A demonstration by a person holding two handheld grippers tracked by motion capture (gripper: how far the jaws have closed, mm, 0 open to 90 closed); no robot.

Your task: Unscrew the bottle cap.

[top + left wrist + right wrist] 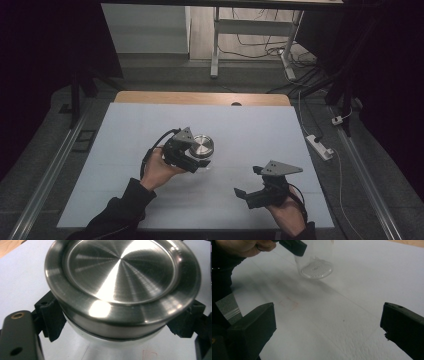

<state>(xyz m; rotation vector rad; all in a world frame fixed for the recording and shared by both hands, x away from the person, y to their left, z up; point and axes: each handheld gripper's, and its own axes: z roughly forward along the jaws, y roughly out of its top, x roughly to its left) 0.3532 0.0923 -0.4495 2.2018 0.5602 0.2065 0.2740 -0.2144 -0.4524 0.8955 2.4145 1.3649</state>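
Observation:
A clear glass jar with a brushed steel lid (201, 146) stands on the white table cover (260, 125), left of the middle. My left gripper (201, 161) is shut on the jar; in the left gripper view its black jaws press on the glass just under the lid (120, 277). The right gripper view looks across at the jar's dimpled glass base (317, 268) resting on the cover, with a left gripper finger (293, 246) against it. My right gripper (247, 181) hovers near the front right, open and holding nothing (327, 327), well apart from the jar.
A wooden table edge (200, 97) shows behind the white cover. On the floor to the right lie a white power strip (320, 146) and cables. A metal desk frame (216, 45) stands beyond the table.

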